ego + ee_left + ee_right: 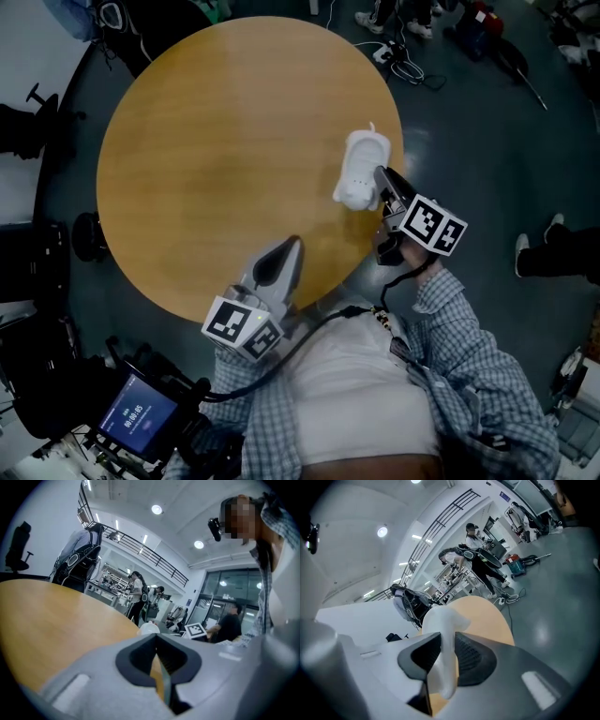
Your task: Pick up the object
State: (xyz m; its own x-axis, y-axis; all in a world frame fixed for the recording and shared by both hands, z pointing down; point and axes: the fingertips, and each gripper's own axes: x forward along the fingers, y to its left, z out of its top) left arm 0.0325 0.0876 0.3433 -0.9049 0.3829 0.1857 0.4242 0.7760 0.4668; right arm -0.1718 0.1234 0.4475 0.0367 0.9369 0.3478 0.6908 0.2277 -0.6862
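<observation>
Right tongs [382, 180] are in on the white plastic object [361, 171], which sits near the right-hand edge of the round wooden tabletop [216, 150], and the right gripper view tells the story: the white body stands squarely between the two dark pads, touched on both sides, so that reads as a clench on the object. It looks to be resting on the wood rather than up in the air, though the steep head view makes that hard to call for certain. Over on the other side, the left tongs [294, 242] hang above the near edge of the tabletop, well apart from the object, jaws pressed together with nothing in them, and the left gripper view shows only a thin slit between the pads. So by my reckoning the reach is done and the grip looks made; what is left is the lift itself, raising the object clear of the tabletop. The hold sits on a narrow part of a smooth, rounded shell, so a slip or a twist is the thing to watch
</observation>
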